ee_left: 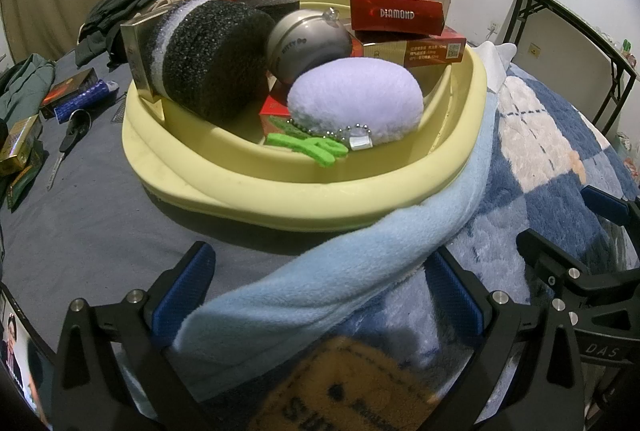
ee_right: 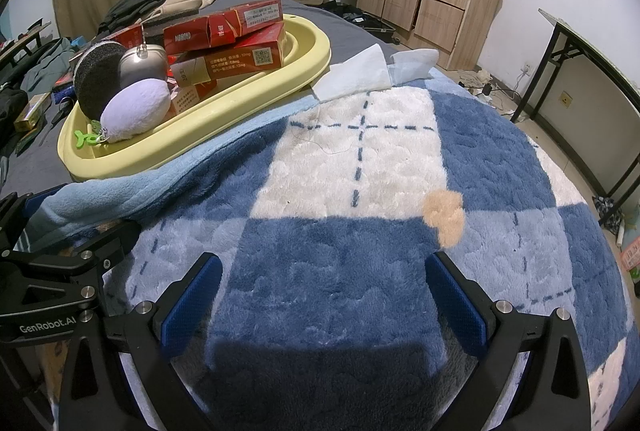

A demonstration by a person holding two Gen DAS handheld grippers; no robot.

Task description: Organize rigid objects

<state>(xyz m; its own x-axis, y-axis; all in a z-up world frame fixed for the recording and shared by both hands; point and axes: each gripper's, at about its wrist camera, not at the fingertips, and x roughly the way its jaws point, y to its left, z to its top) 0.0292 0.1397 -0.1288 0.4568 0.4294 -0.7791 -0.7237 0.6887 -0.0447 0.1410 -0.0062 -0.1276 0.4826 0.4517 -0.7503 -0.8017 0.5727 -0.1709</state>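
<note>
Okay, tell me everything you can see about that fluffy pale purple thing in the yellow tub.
The pale lilac plush puff is an egg-shaped, fuzzy soft piece lying on its side at the near end of the yellow tub. A beaded metal chain with a small silver tag hangs from its lower front, beside a green felt piece. It rests on red boxes and leans against the grey metal ball, with the black sponge cylinder beside it. Neither gripper touches it.

My right fingers (ee_right: pixel 456 295) have open blanket (ee_right: pixel 340 271) ahead; the heaped yellow basin (ee_left: pixel 304 191) blocks my left.
</note>
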